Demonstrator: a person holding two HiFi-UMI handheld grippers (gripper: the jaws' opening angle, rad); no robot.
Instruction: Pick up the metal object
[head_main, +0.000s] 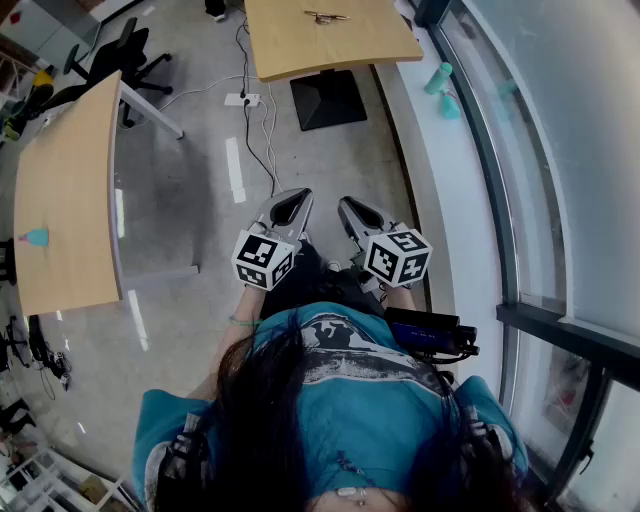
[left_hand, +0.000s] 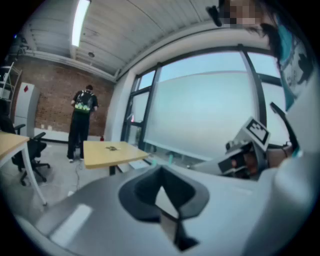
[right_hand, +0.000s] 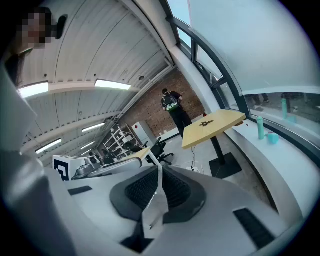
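The metal object (head_main: 325, 17) is small and thin, and it lies on a light wooden table (head_main: 300, 50) far ahead across the floor. It shows as a small dark shape in the left gripper view (left_hand: 112, 147) and in the right gripper view (right_hand: 209, 121). My left gripper (head_main: 290, 205) and right gripper (head_main: 355, 212) are held side by side close to the person's chest, well short of that table. In their own views, the left gripper (left_hand: 162, 190) and the right gripper (right_hand: 159, 172) have their jaws together with nothing between them.
A second wooden table (head_main: 60, 200) stands at the left, with office chairs (head_main: 120, 55) behind it. Cables and a power strip (head_main: 243, 99) lie on the floor by the far table's black base (head_main: 328, 98). A teal bottle (head_main: 438, 78) sits on the window ledge. A person (left_hand: 82, 120) stands at the back.
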